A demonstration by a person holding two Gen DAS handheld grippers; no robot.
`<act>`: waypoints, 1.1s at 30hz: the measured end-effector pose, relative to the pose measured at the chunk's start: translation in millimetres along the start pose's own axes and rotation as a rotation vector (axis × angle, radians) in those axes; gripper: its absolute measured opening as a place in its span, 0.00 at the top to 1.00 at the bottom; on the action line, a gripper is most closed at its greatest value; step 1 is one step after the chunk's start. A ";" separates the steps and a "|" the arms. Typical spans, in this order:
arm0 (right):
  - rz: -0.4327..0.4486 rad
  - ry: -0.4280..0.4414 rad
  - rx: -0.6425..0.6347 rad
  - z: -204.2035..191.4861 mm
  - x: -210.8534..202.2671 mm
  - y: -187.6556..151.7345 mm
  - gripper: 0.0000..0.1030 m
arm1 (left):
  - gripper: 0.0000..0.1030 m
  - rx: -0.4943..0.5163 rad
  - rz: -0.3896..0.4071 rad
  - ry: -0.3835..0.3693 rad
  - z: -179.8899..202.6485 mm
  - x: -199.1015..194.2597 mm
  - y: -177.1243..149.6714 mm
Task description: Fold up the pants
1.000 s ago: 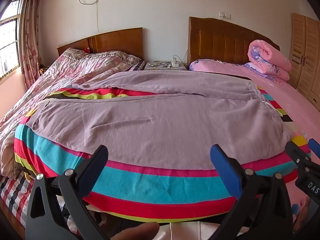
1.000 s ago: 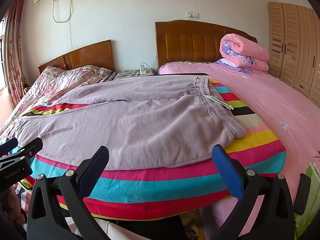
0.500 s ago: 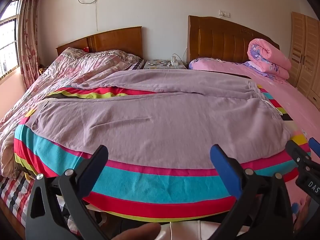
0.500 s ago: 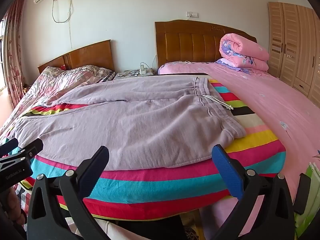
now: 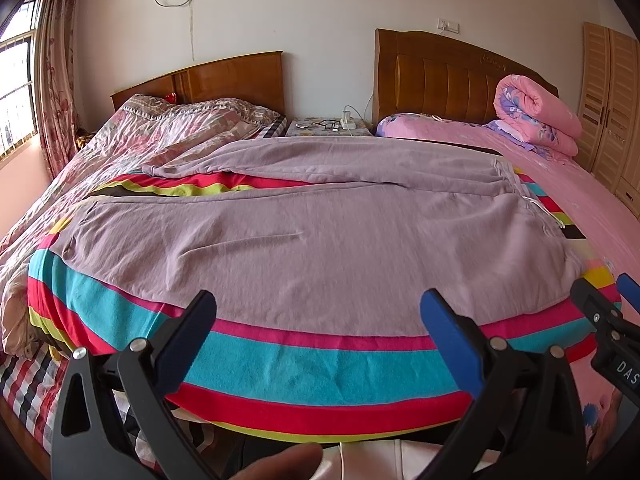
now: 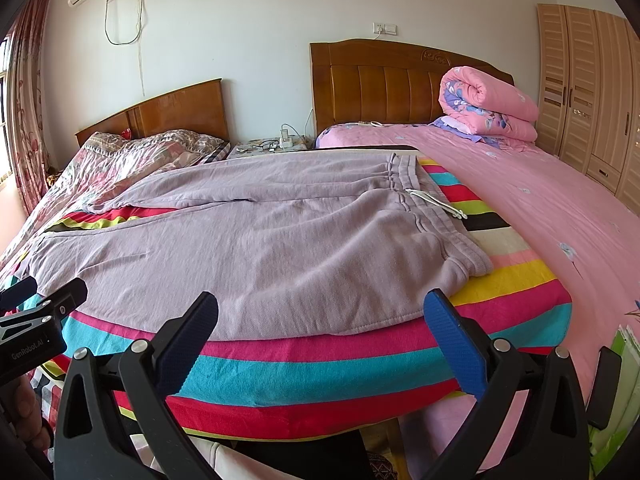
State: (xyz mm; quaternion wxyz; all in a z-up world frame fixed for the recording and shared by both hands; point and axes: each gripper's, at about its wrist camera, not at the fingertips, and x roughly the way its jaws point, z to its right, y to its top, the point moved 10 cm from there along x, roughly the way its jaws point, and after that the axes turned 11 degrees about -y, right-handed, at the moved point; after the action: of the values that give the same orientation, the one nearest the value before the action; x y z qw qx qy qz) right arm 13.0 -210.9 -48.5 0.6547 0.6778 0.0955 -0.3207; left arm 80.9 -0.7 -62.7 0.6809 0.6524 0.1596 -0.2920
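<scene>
While both grippers' fingers [image 5: 452, 336] gape wide, lilac pants [image 6: 260, 248] lie flat, legs splayed apart.

The soft purple pants [image 5: 320, 248] lie flat and spread out on a stripy blanket [image 5: 320, 364], legs apart.

The pants [image 6: 256, 240] lie flat on the blanket [image 6: 320, 368], waistband to the right, legs to the left; the nightstand [image 6: 268, 146] stands behind, between two headboards

Pants [image 5: 320, 240] flat on striped blanket [image 5: 304, 364].
</scene>
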 end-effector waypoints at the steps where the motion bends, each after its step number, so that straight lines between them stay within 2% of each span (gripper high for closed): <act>1: 0.000 0.000 -0.001 -0.3 0.0 -0.4 0.04 | 0.01 0.000 0.000 0.000 0.0 0.0 -0.1; 33: -0.006 0.000 0.001 0.2 2.3 -2.0 0.04 | 0.01 0.005 -0.014 0.006 0.2 2.4 -6.7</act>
State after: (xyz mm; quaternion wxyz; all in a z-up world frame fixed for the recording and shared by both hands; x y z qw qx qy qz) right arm 13.6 -211.5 -51.4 0.6534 0.6777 0.0973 -0.3229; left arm 78.7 -1.2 -69.5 0.6765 0.6540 0.1657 -0.2953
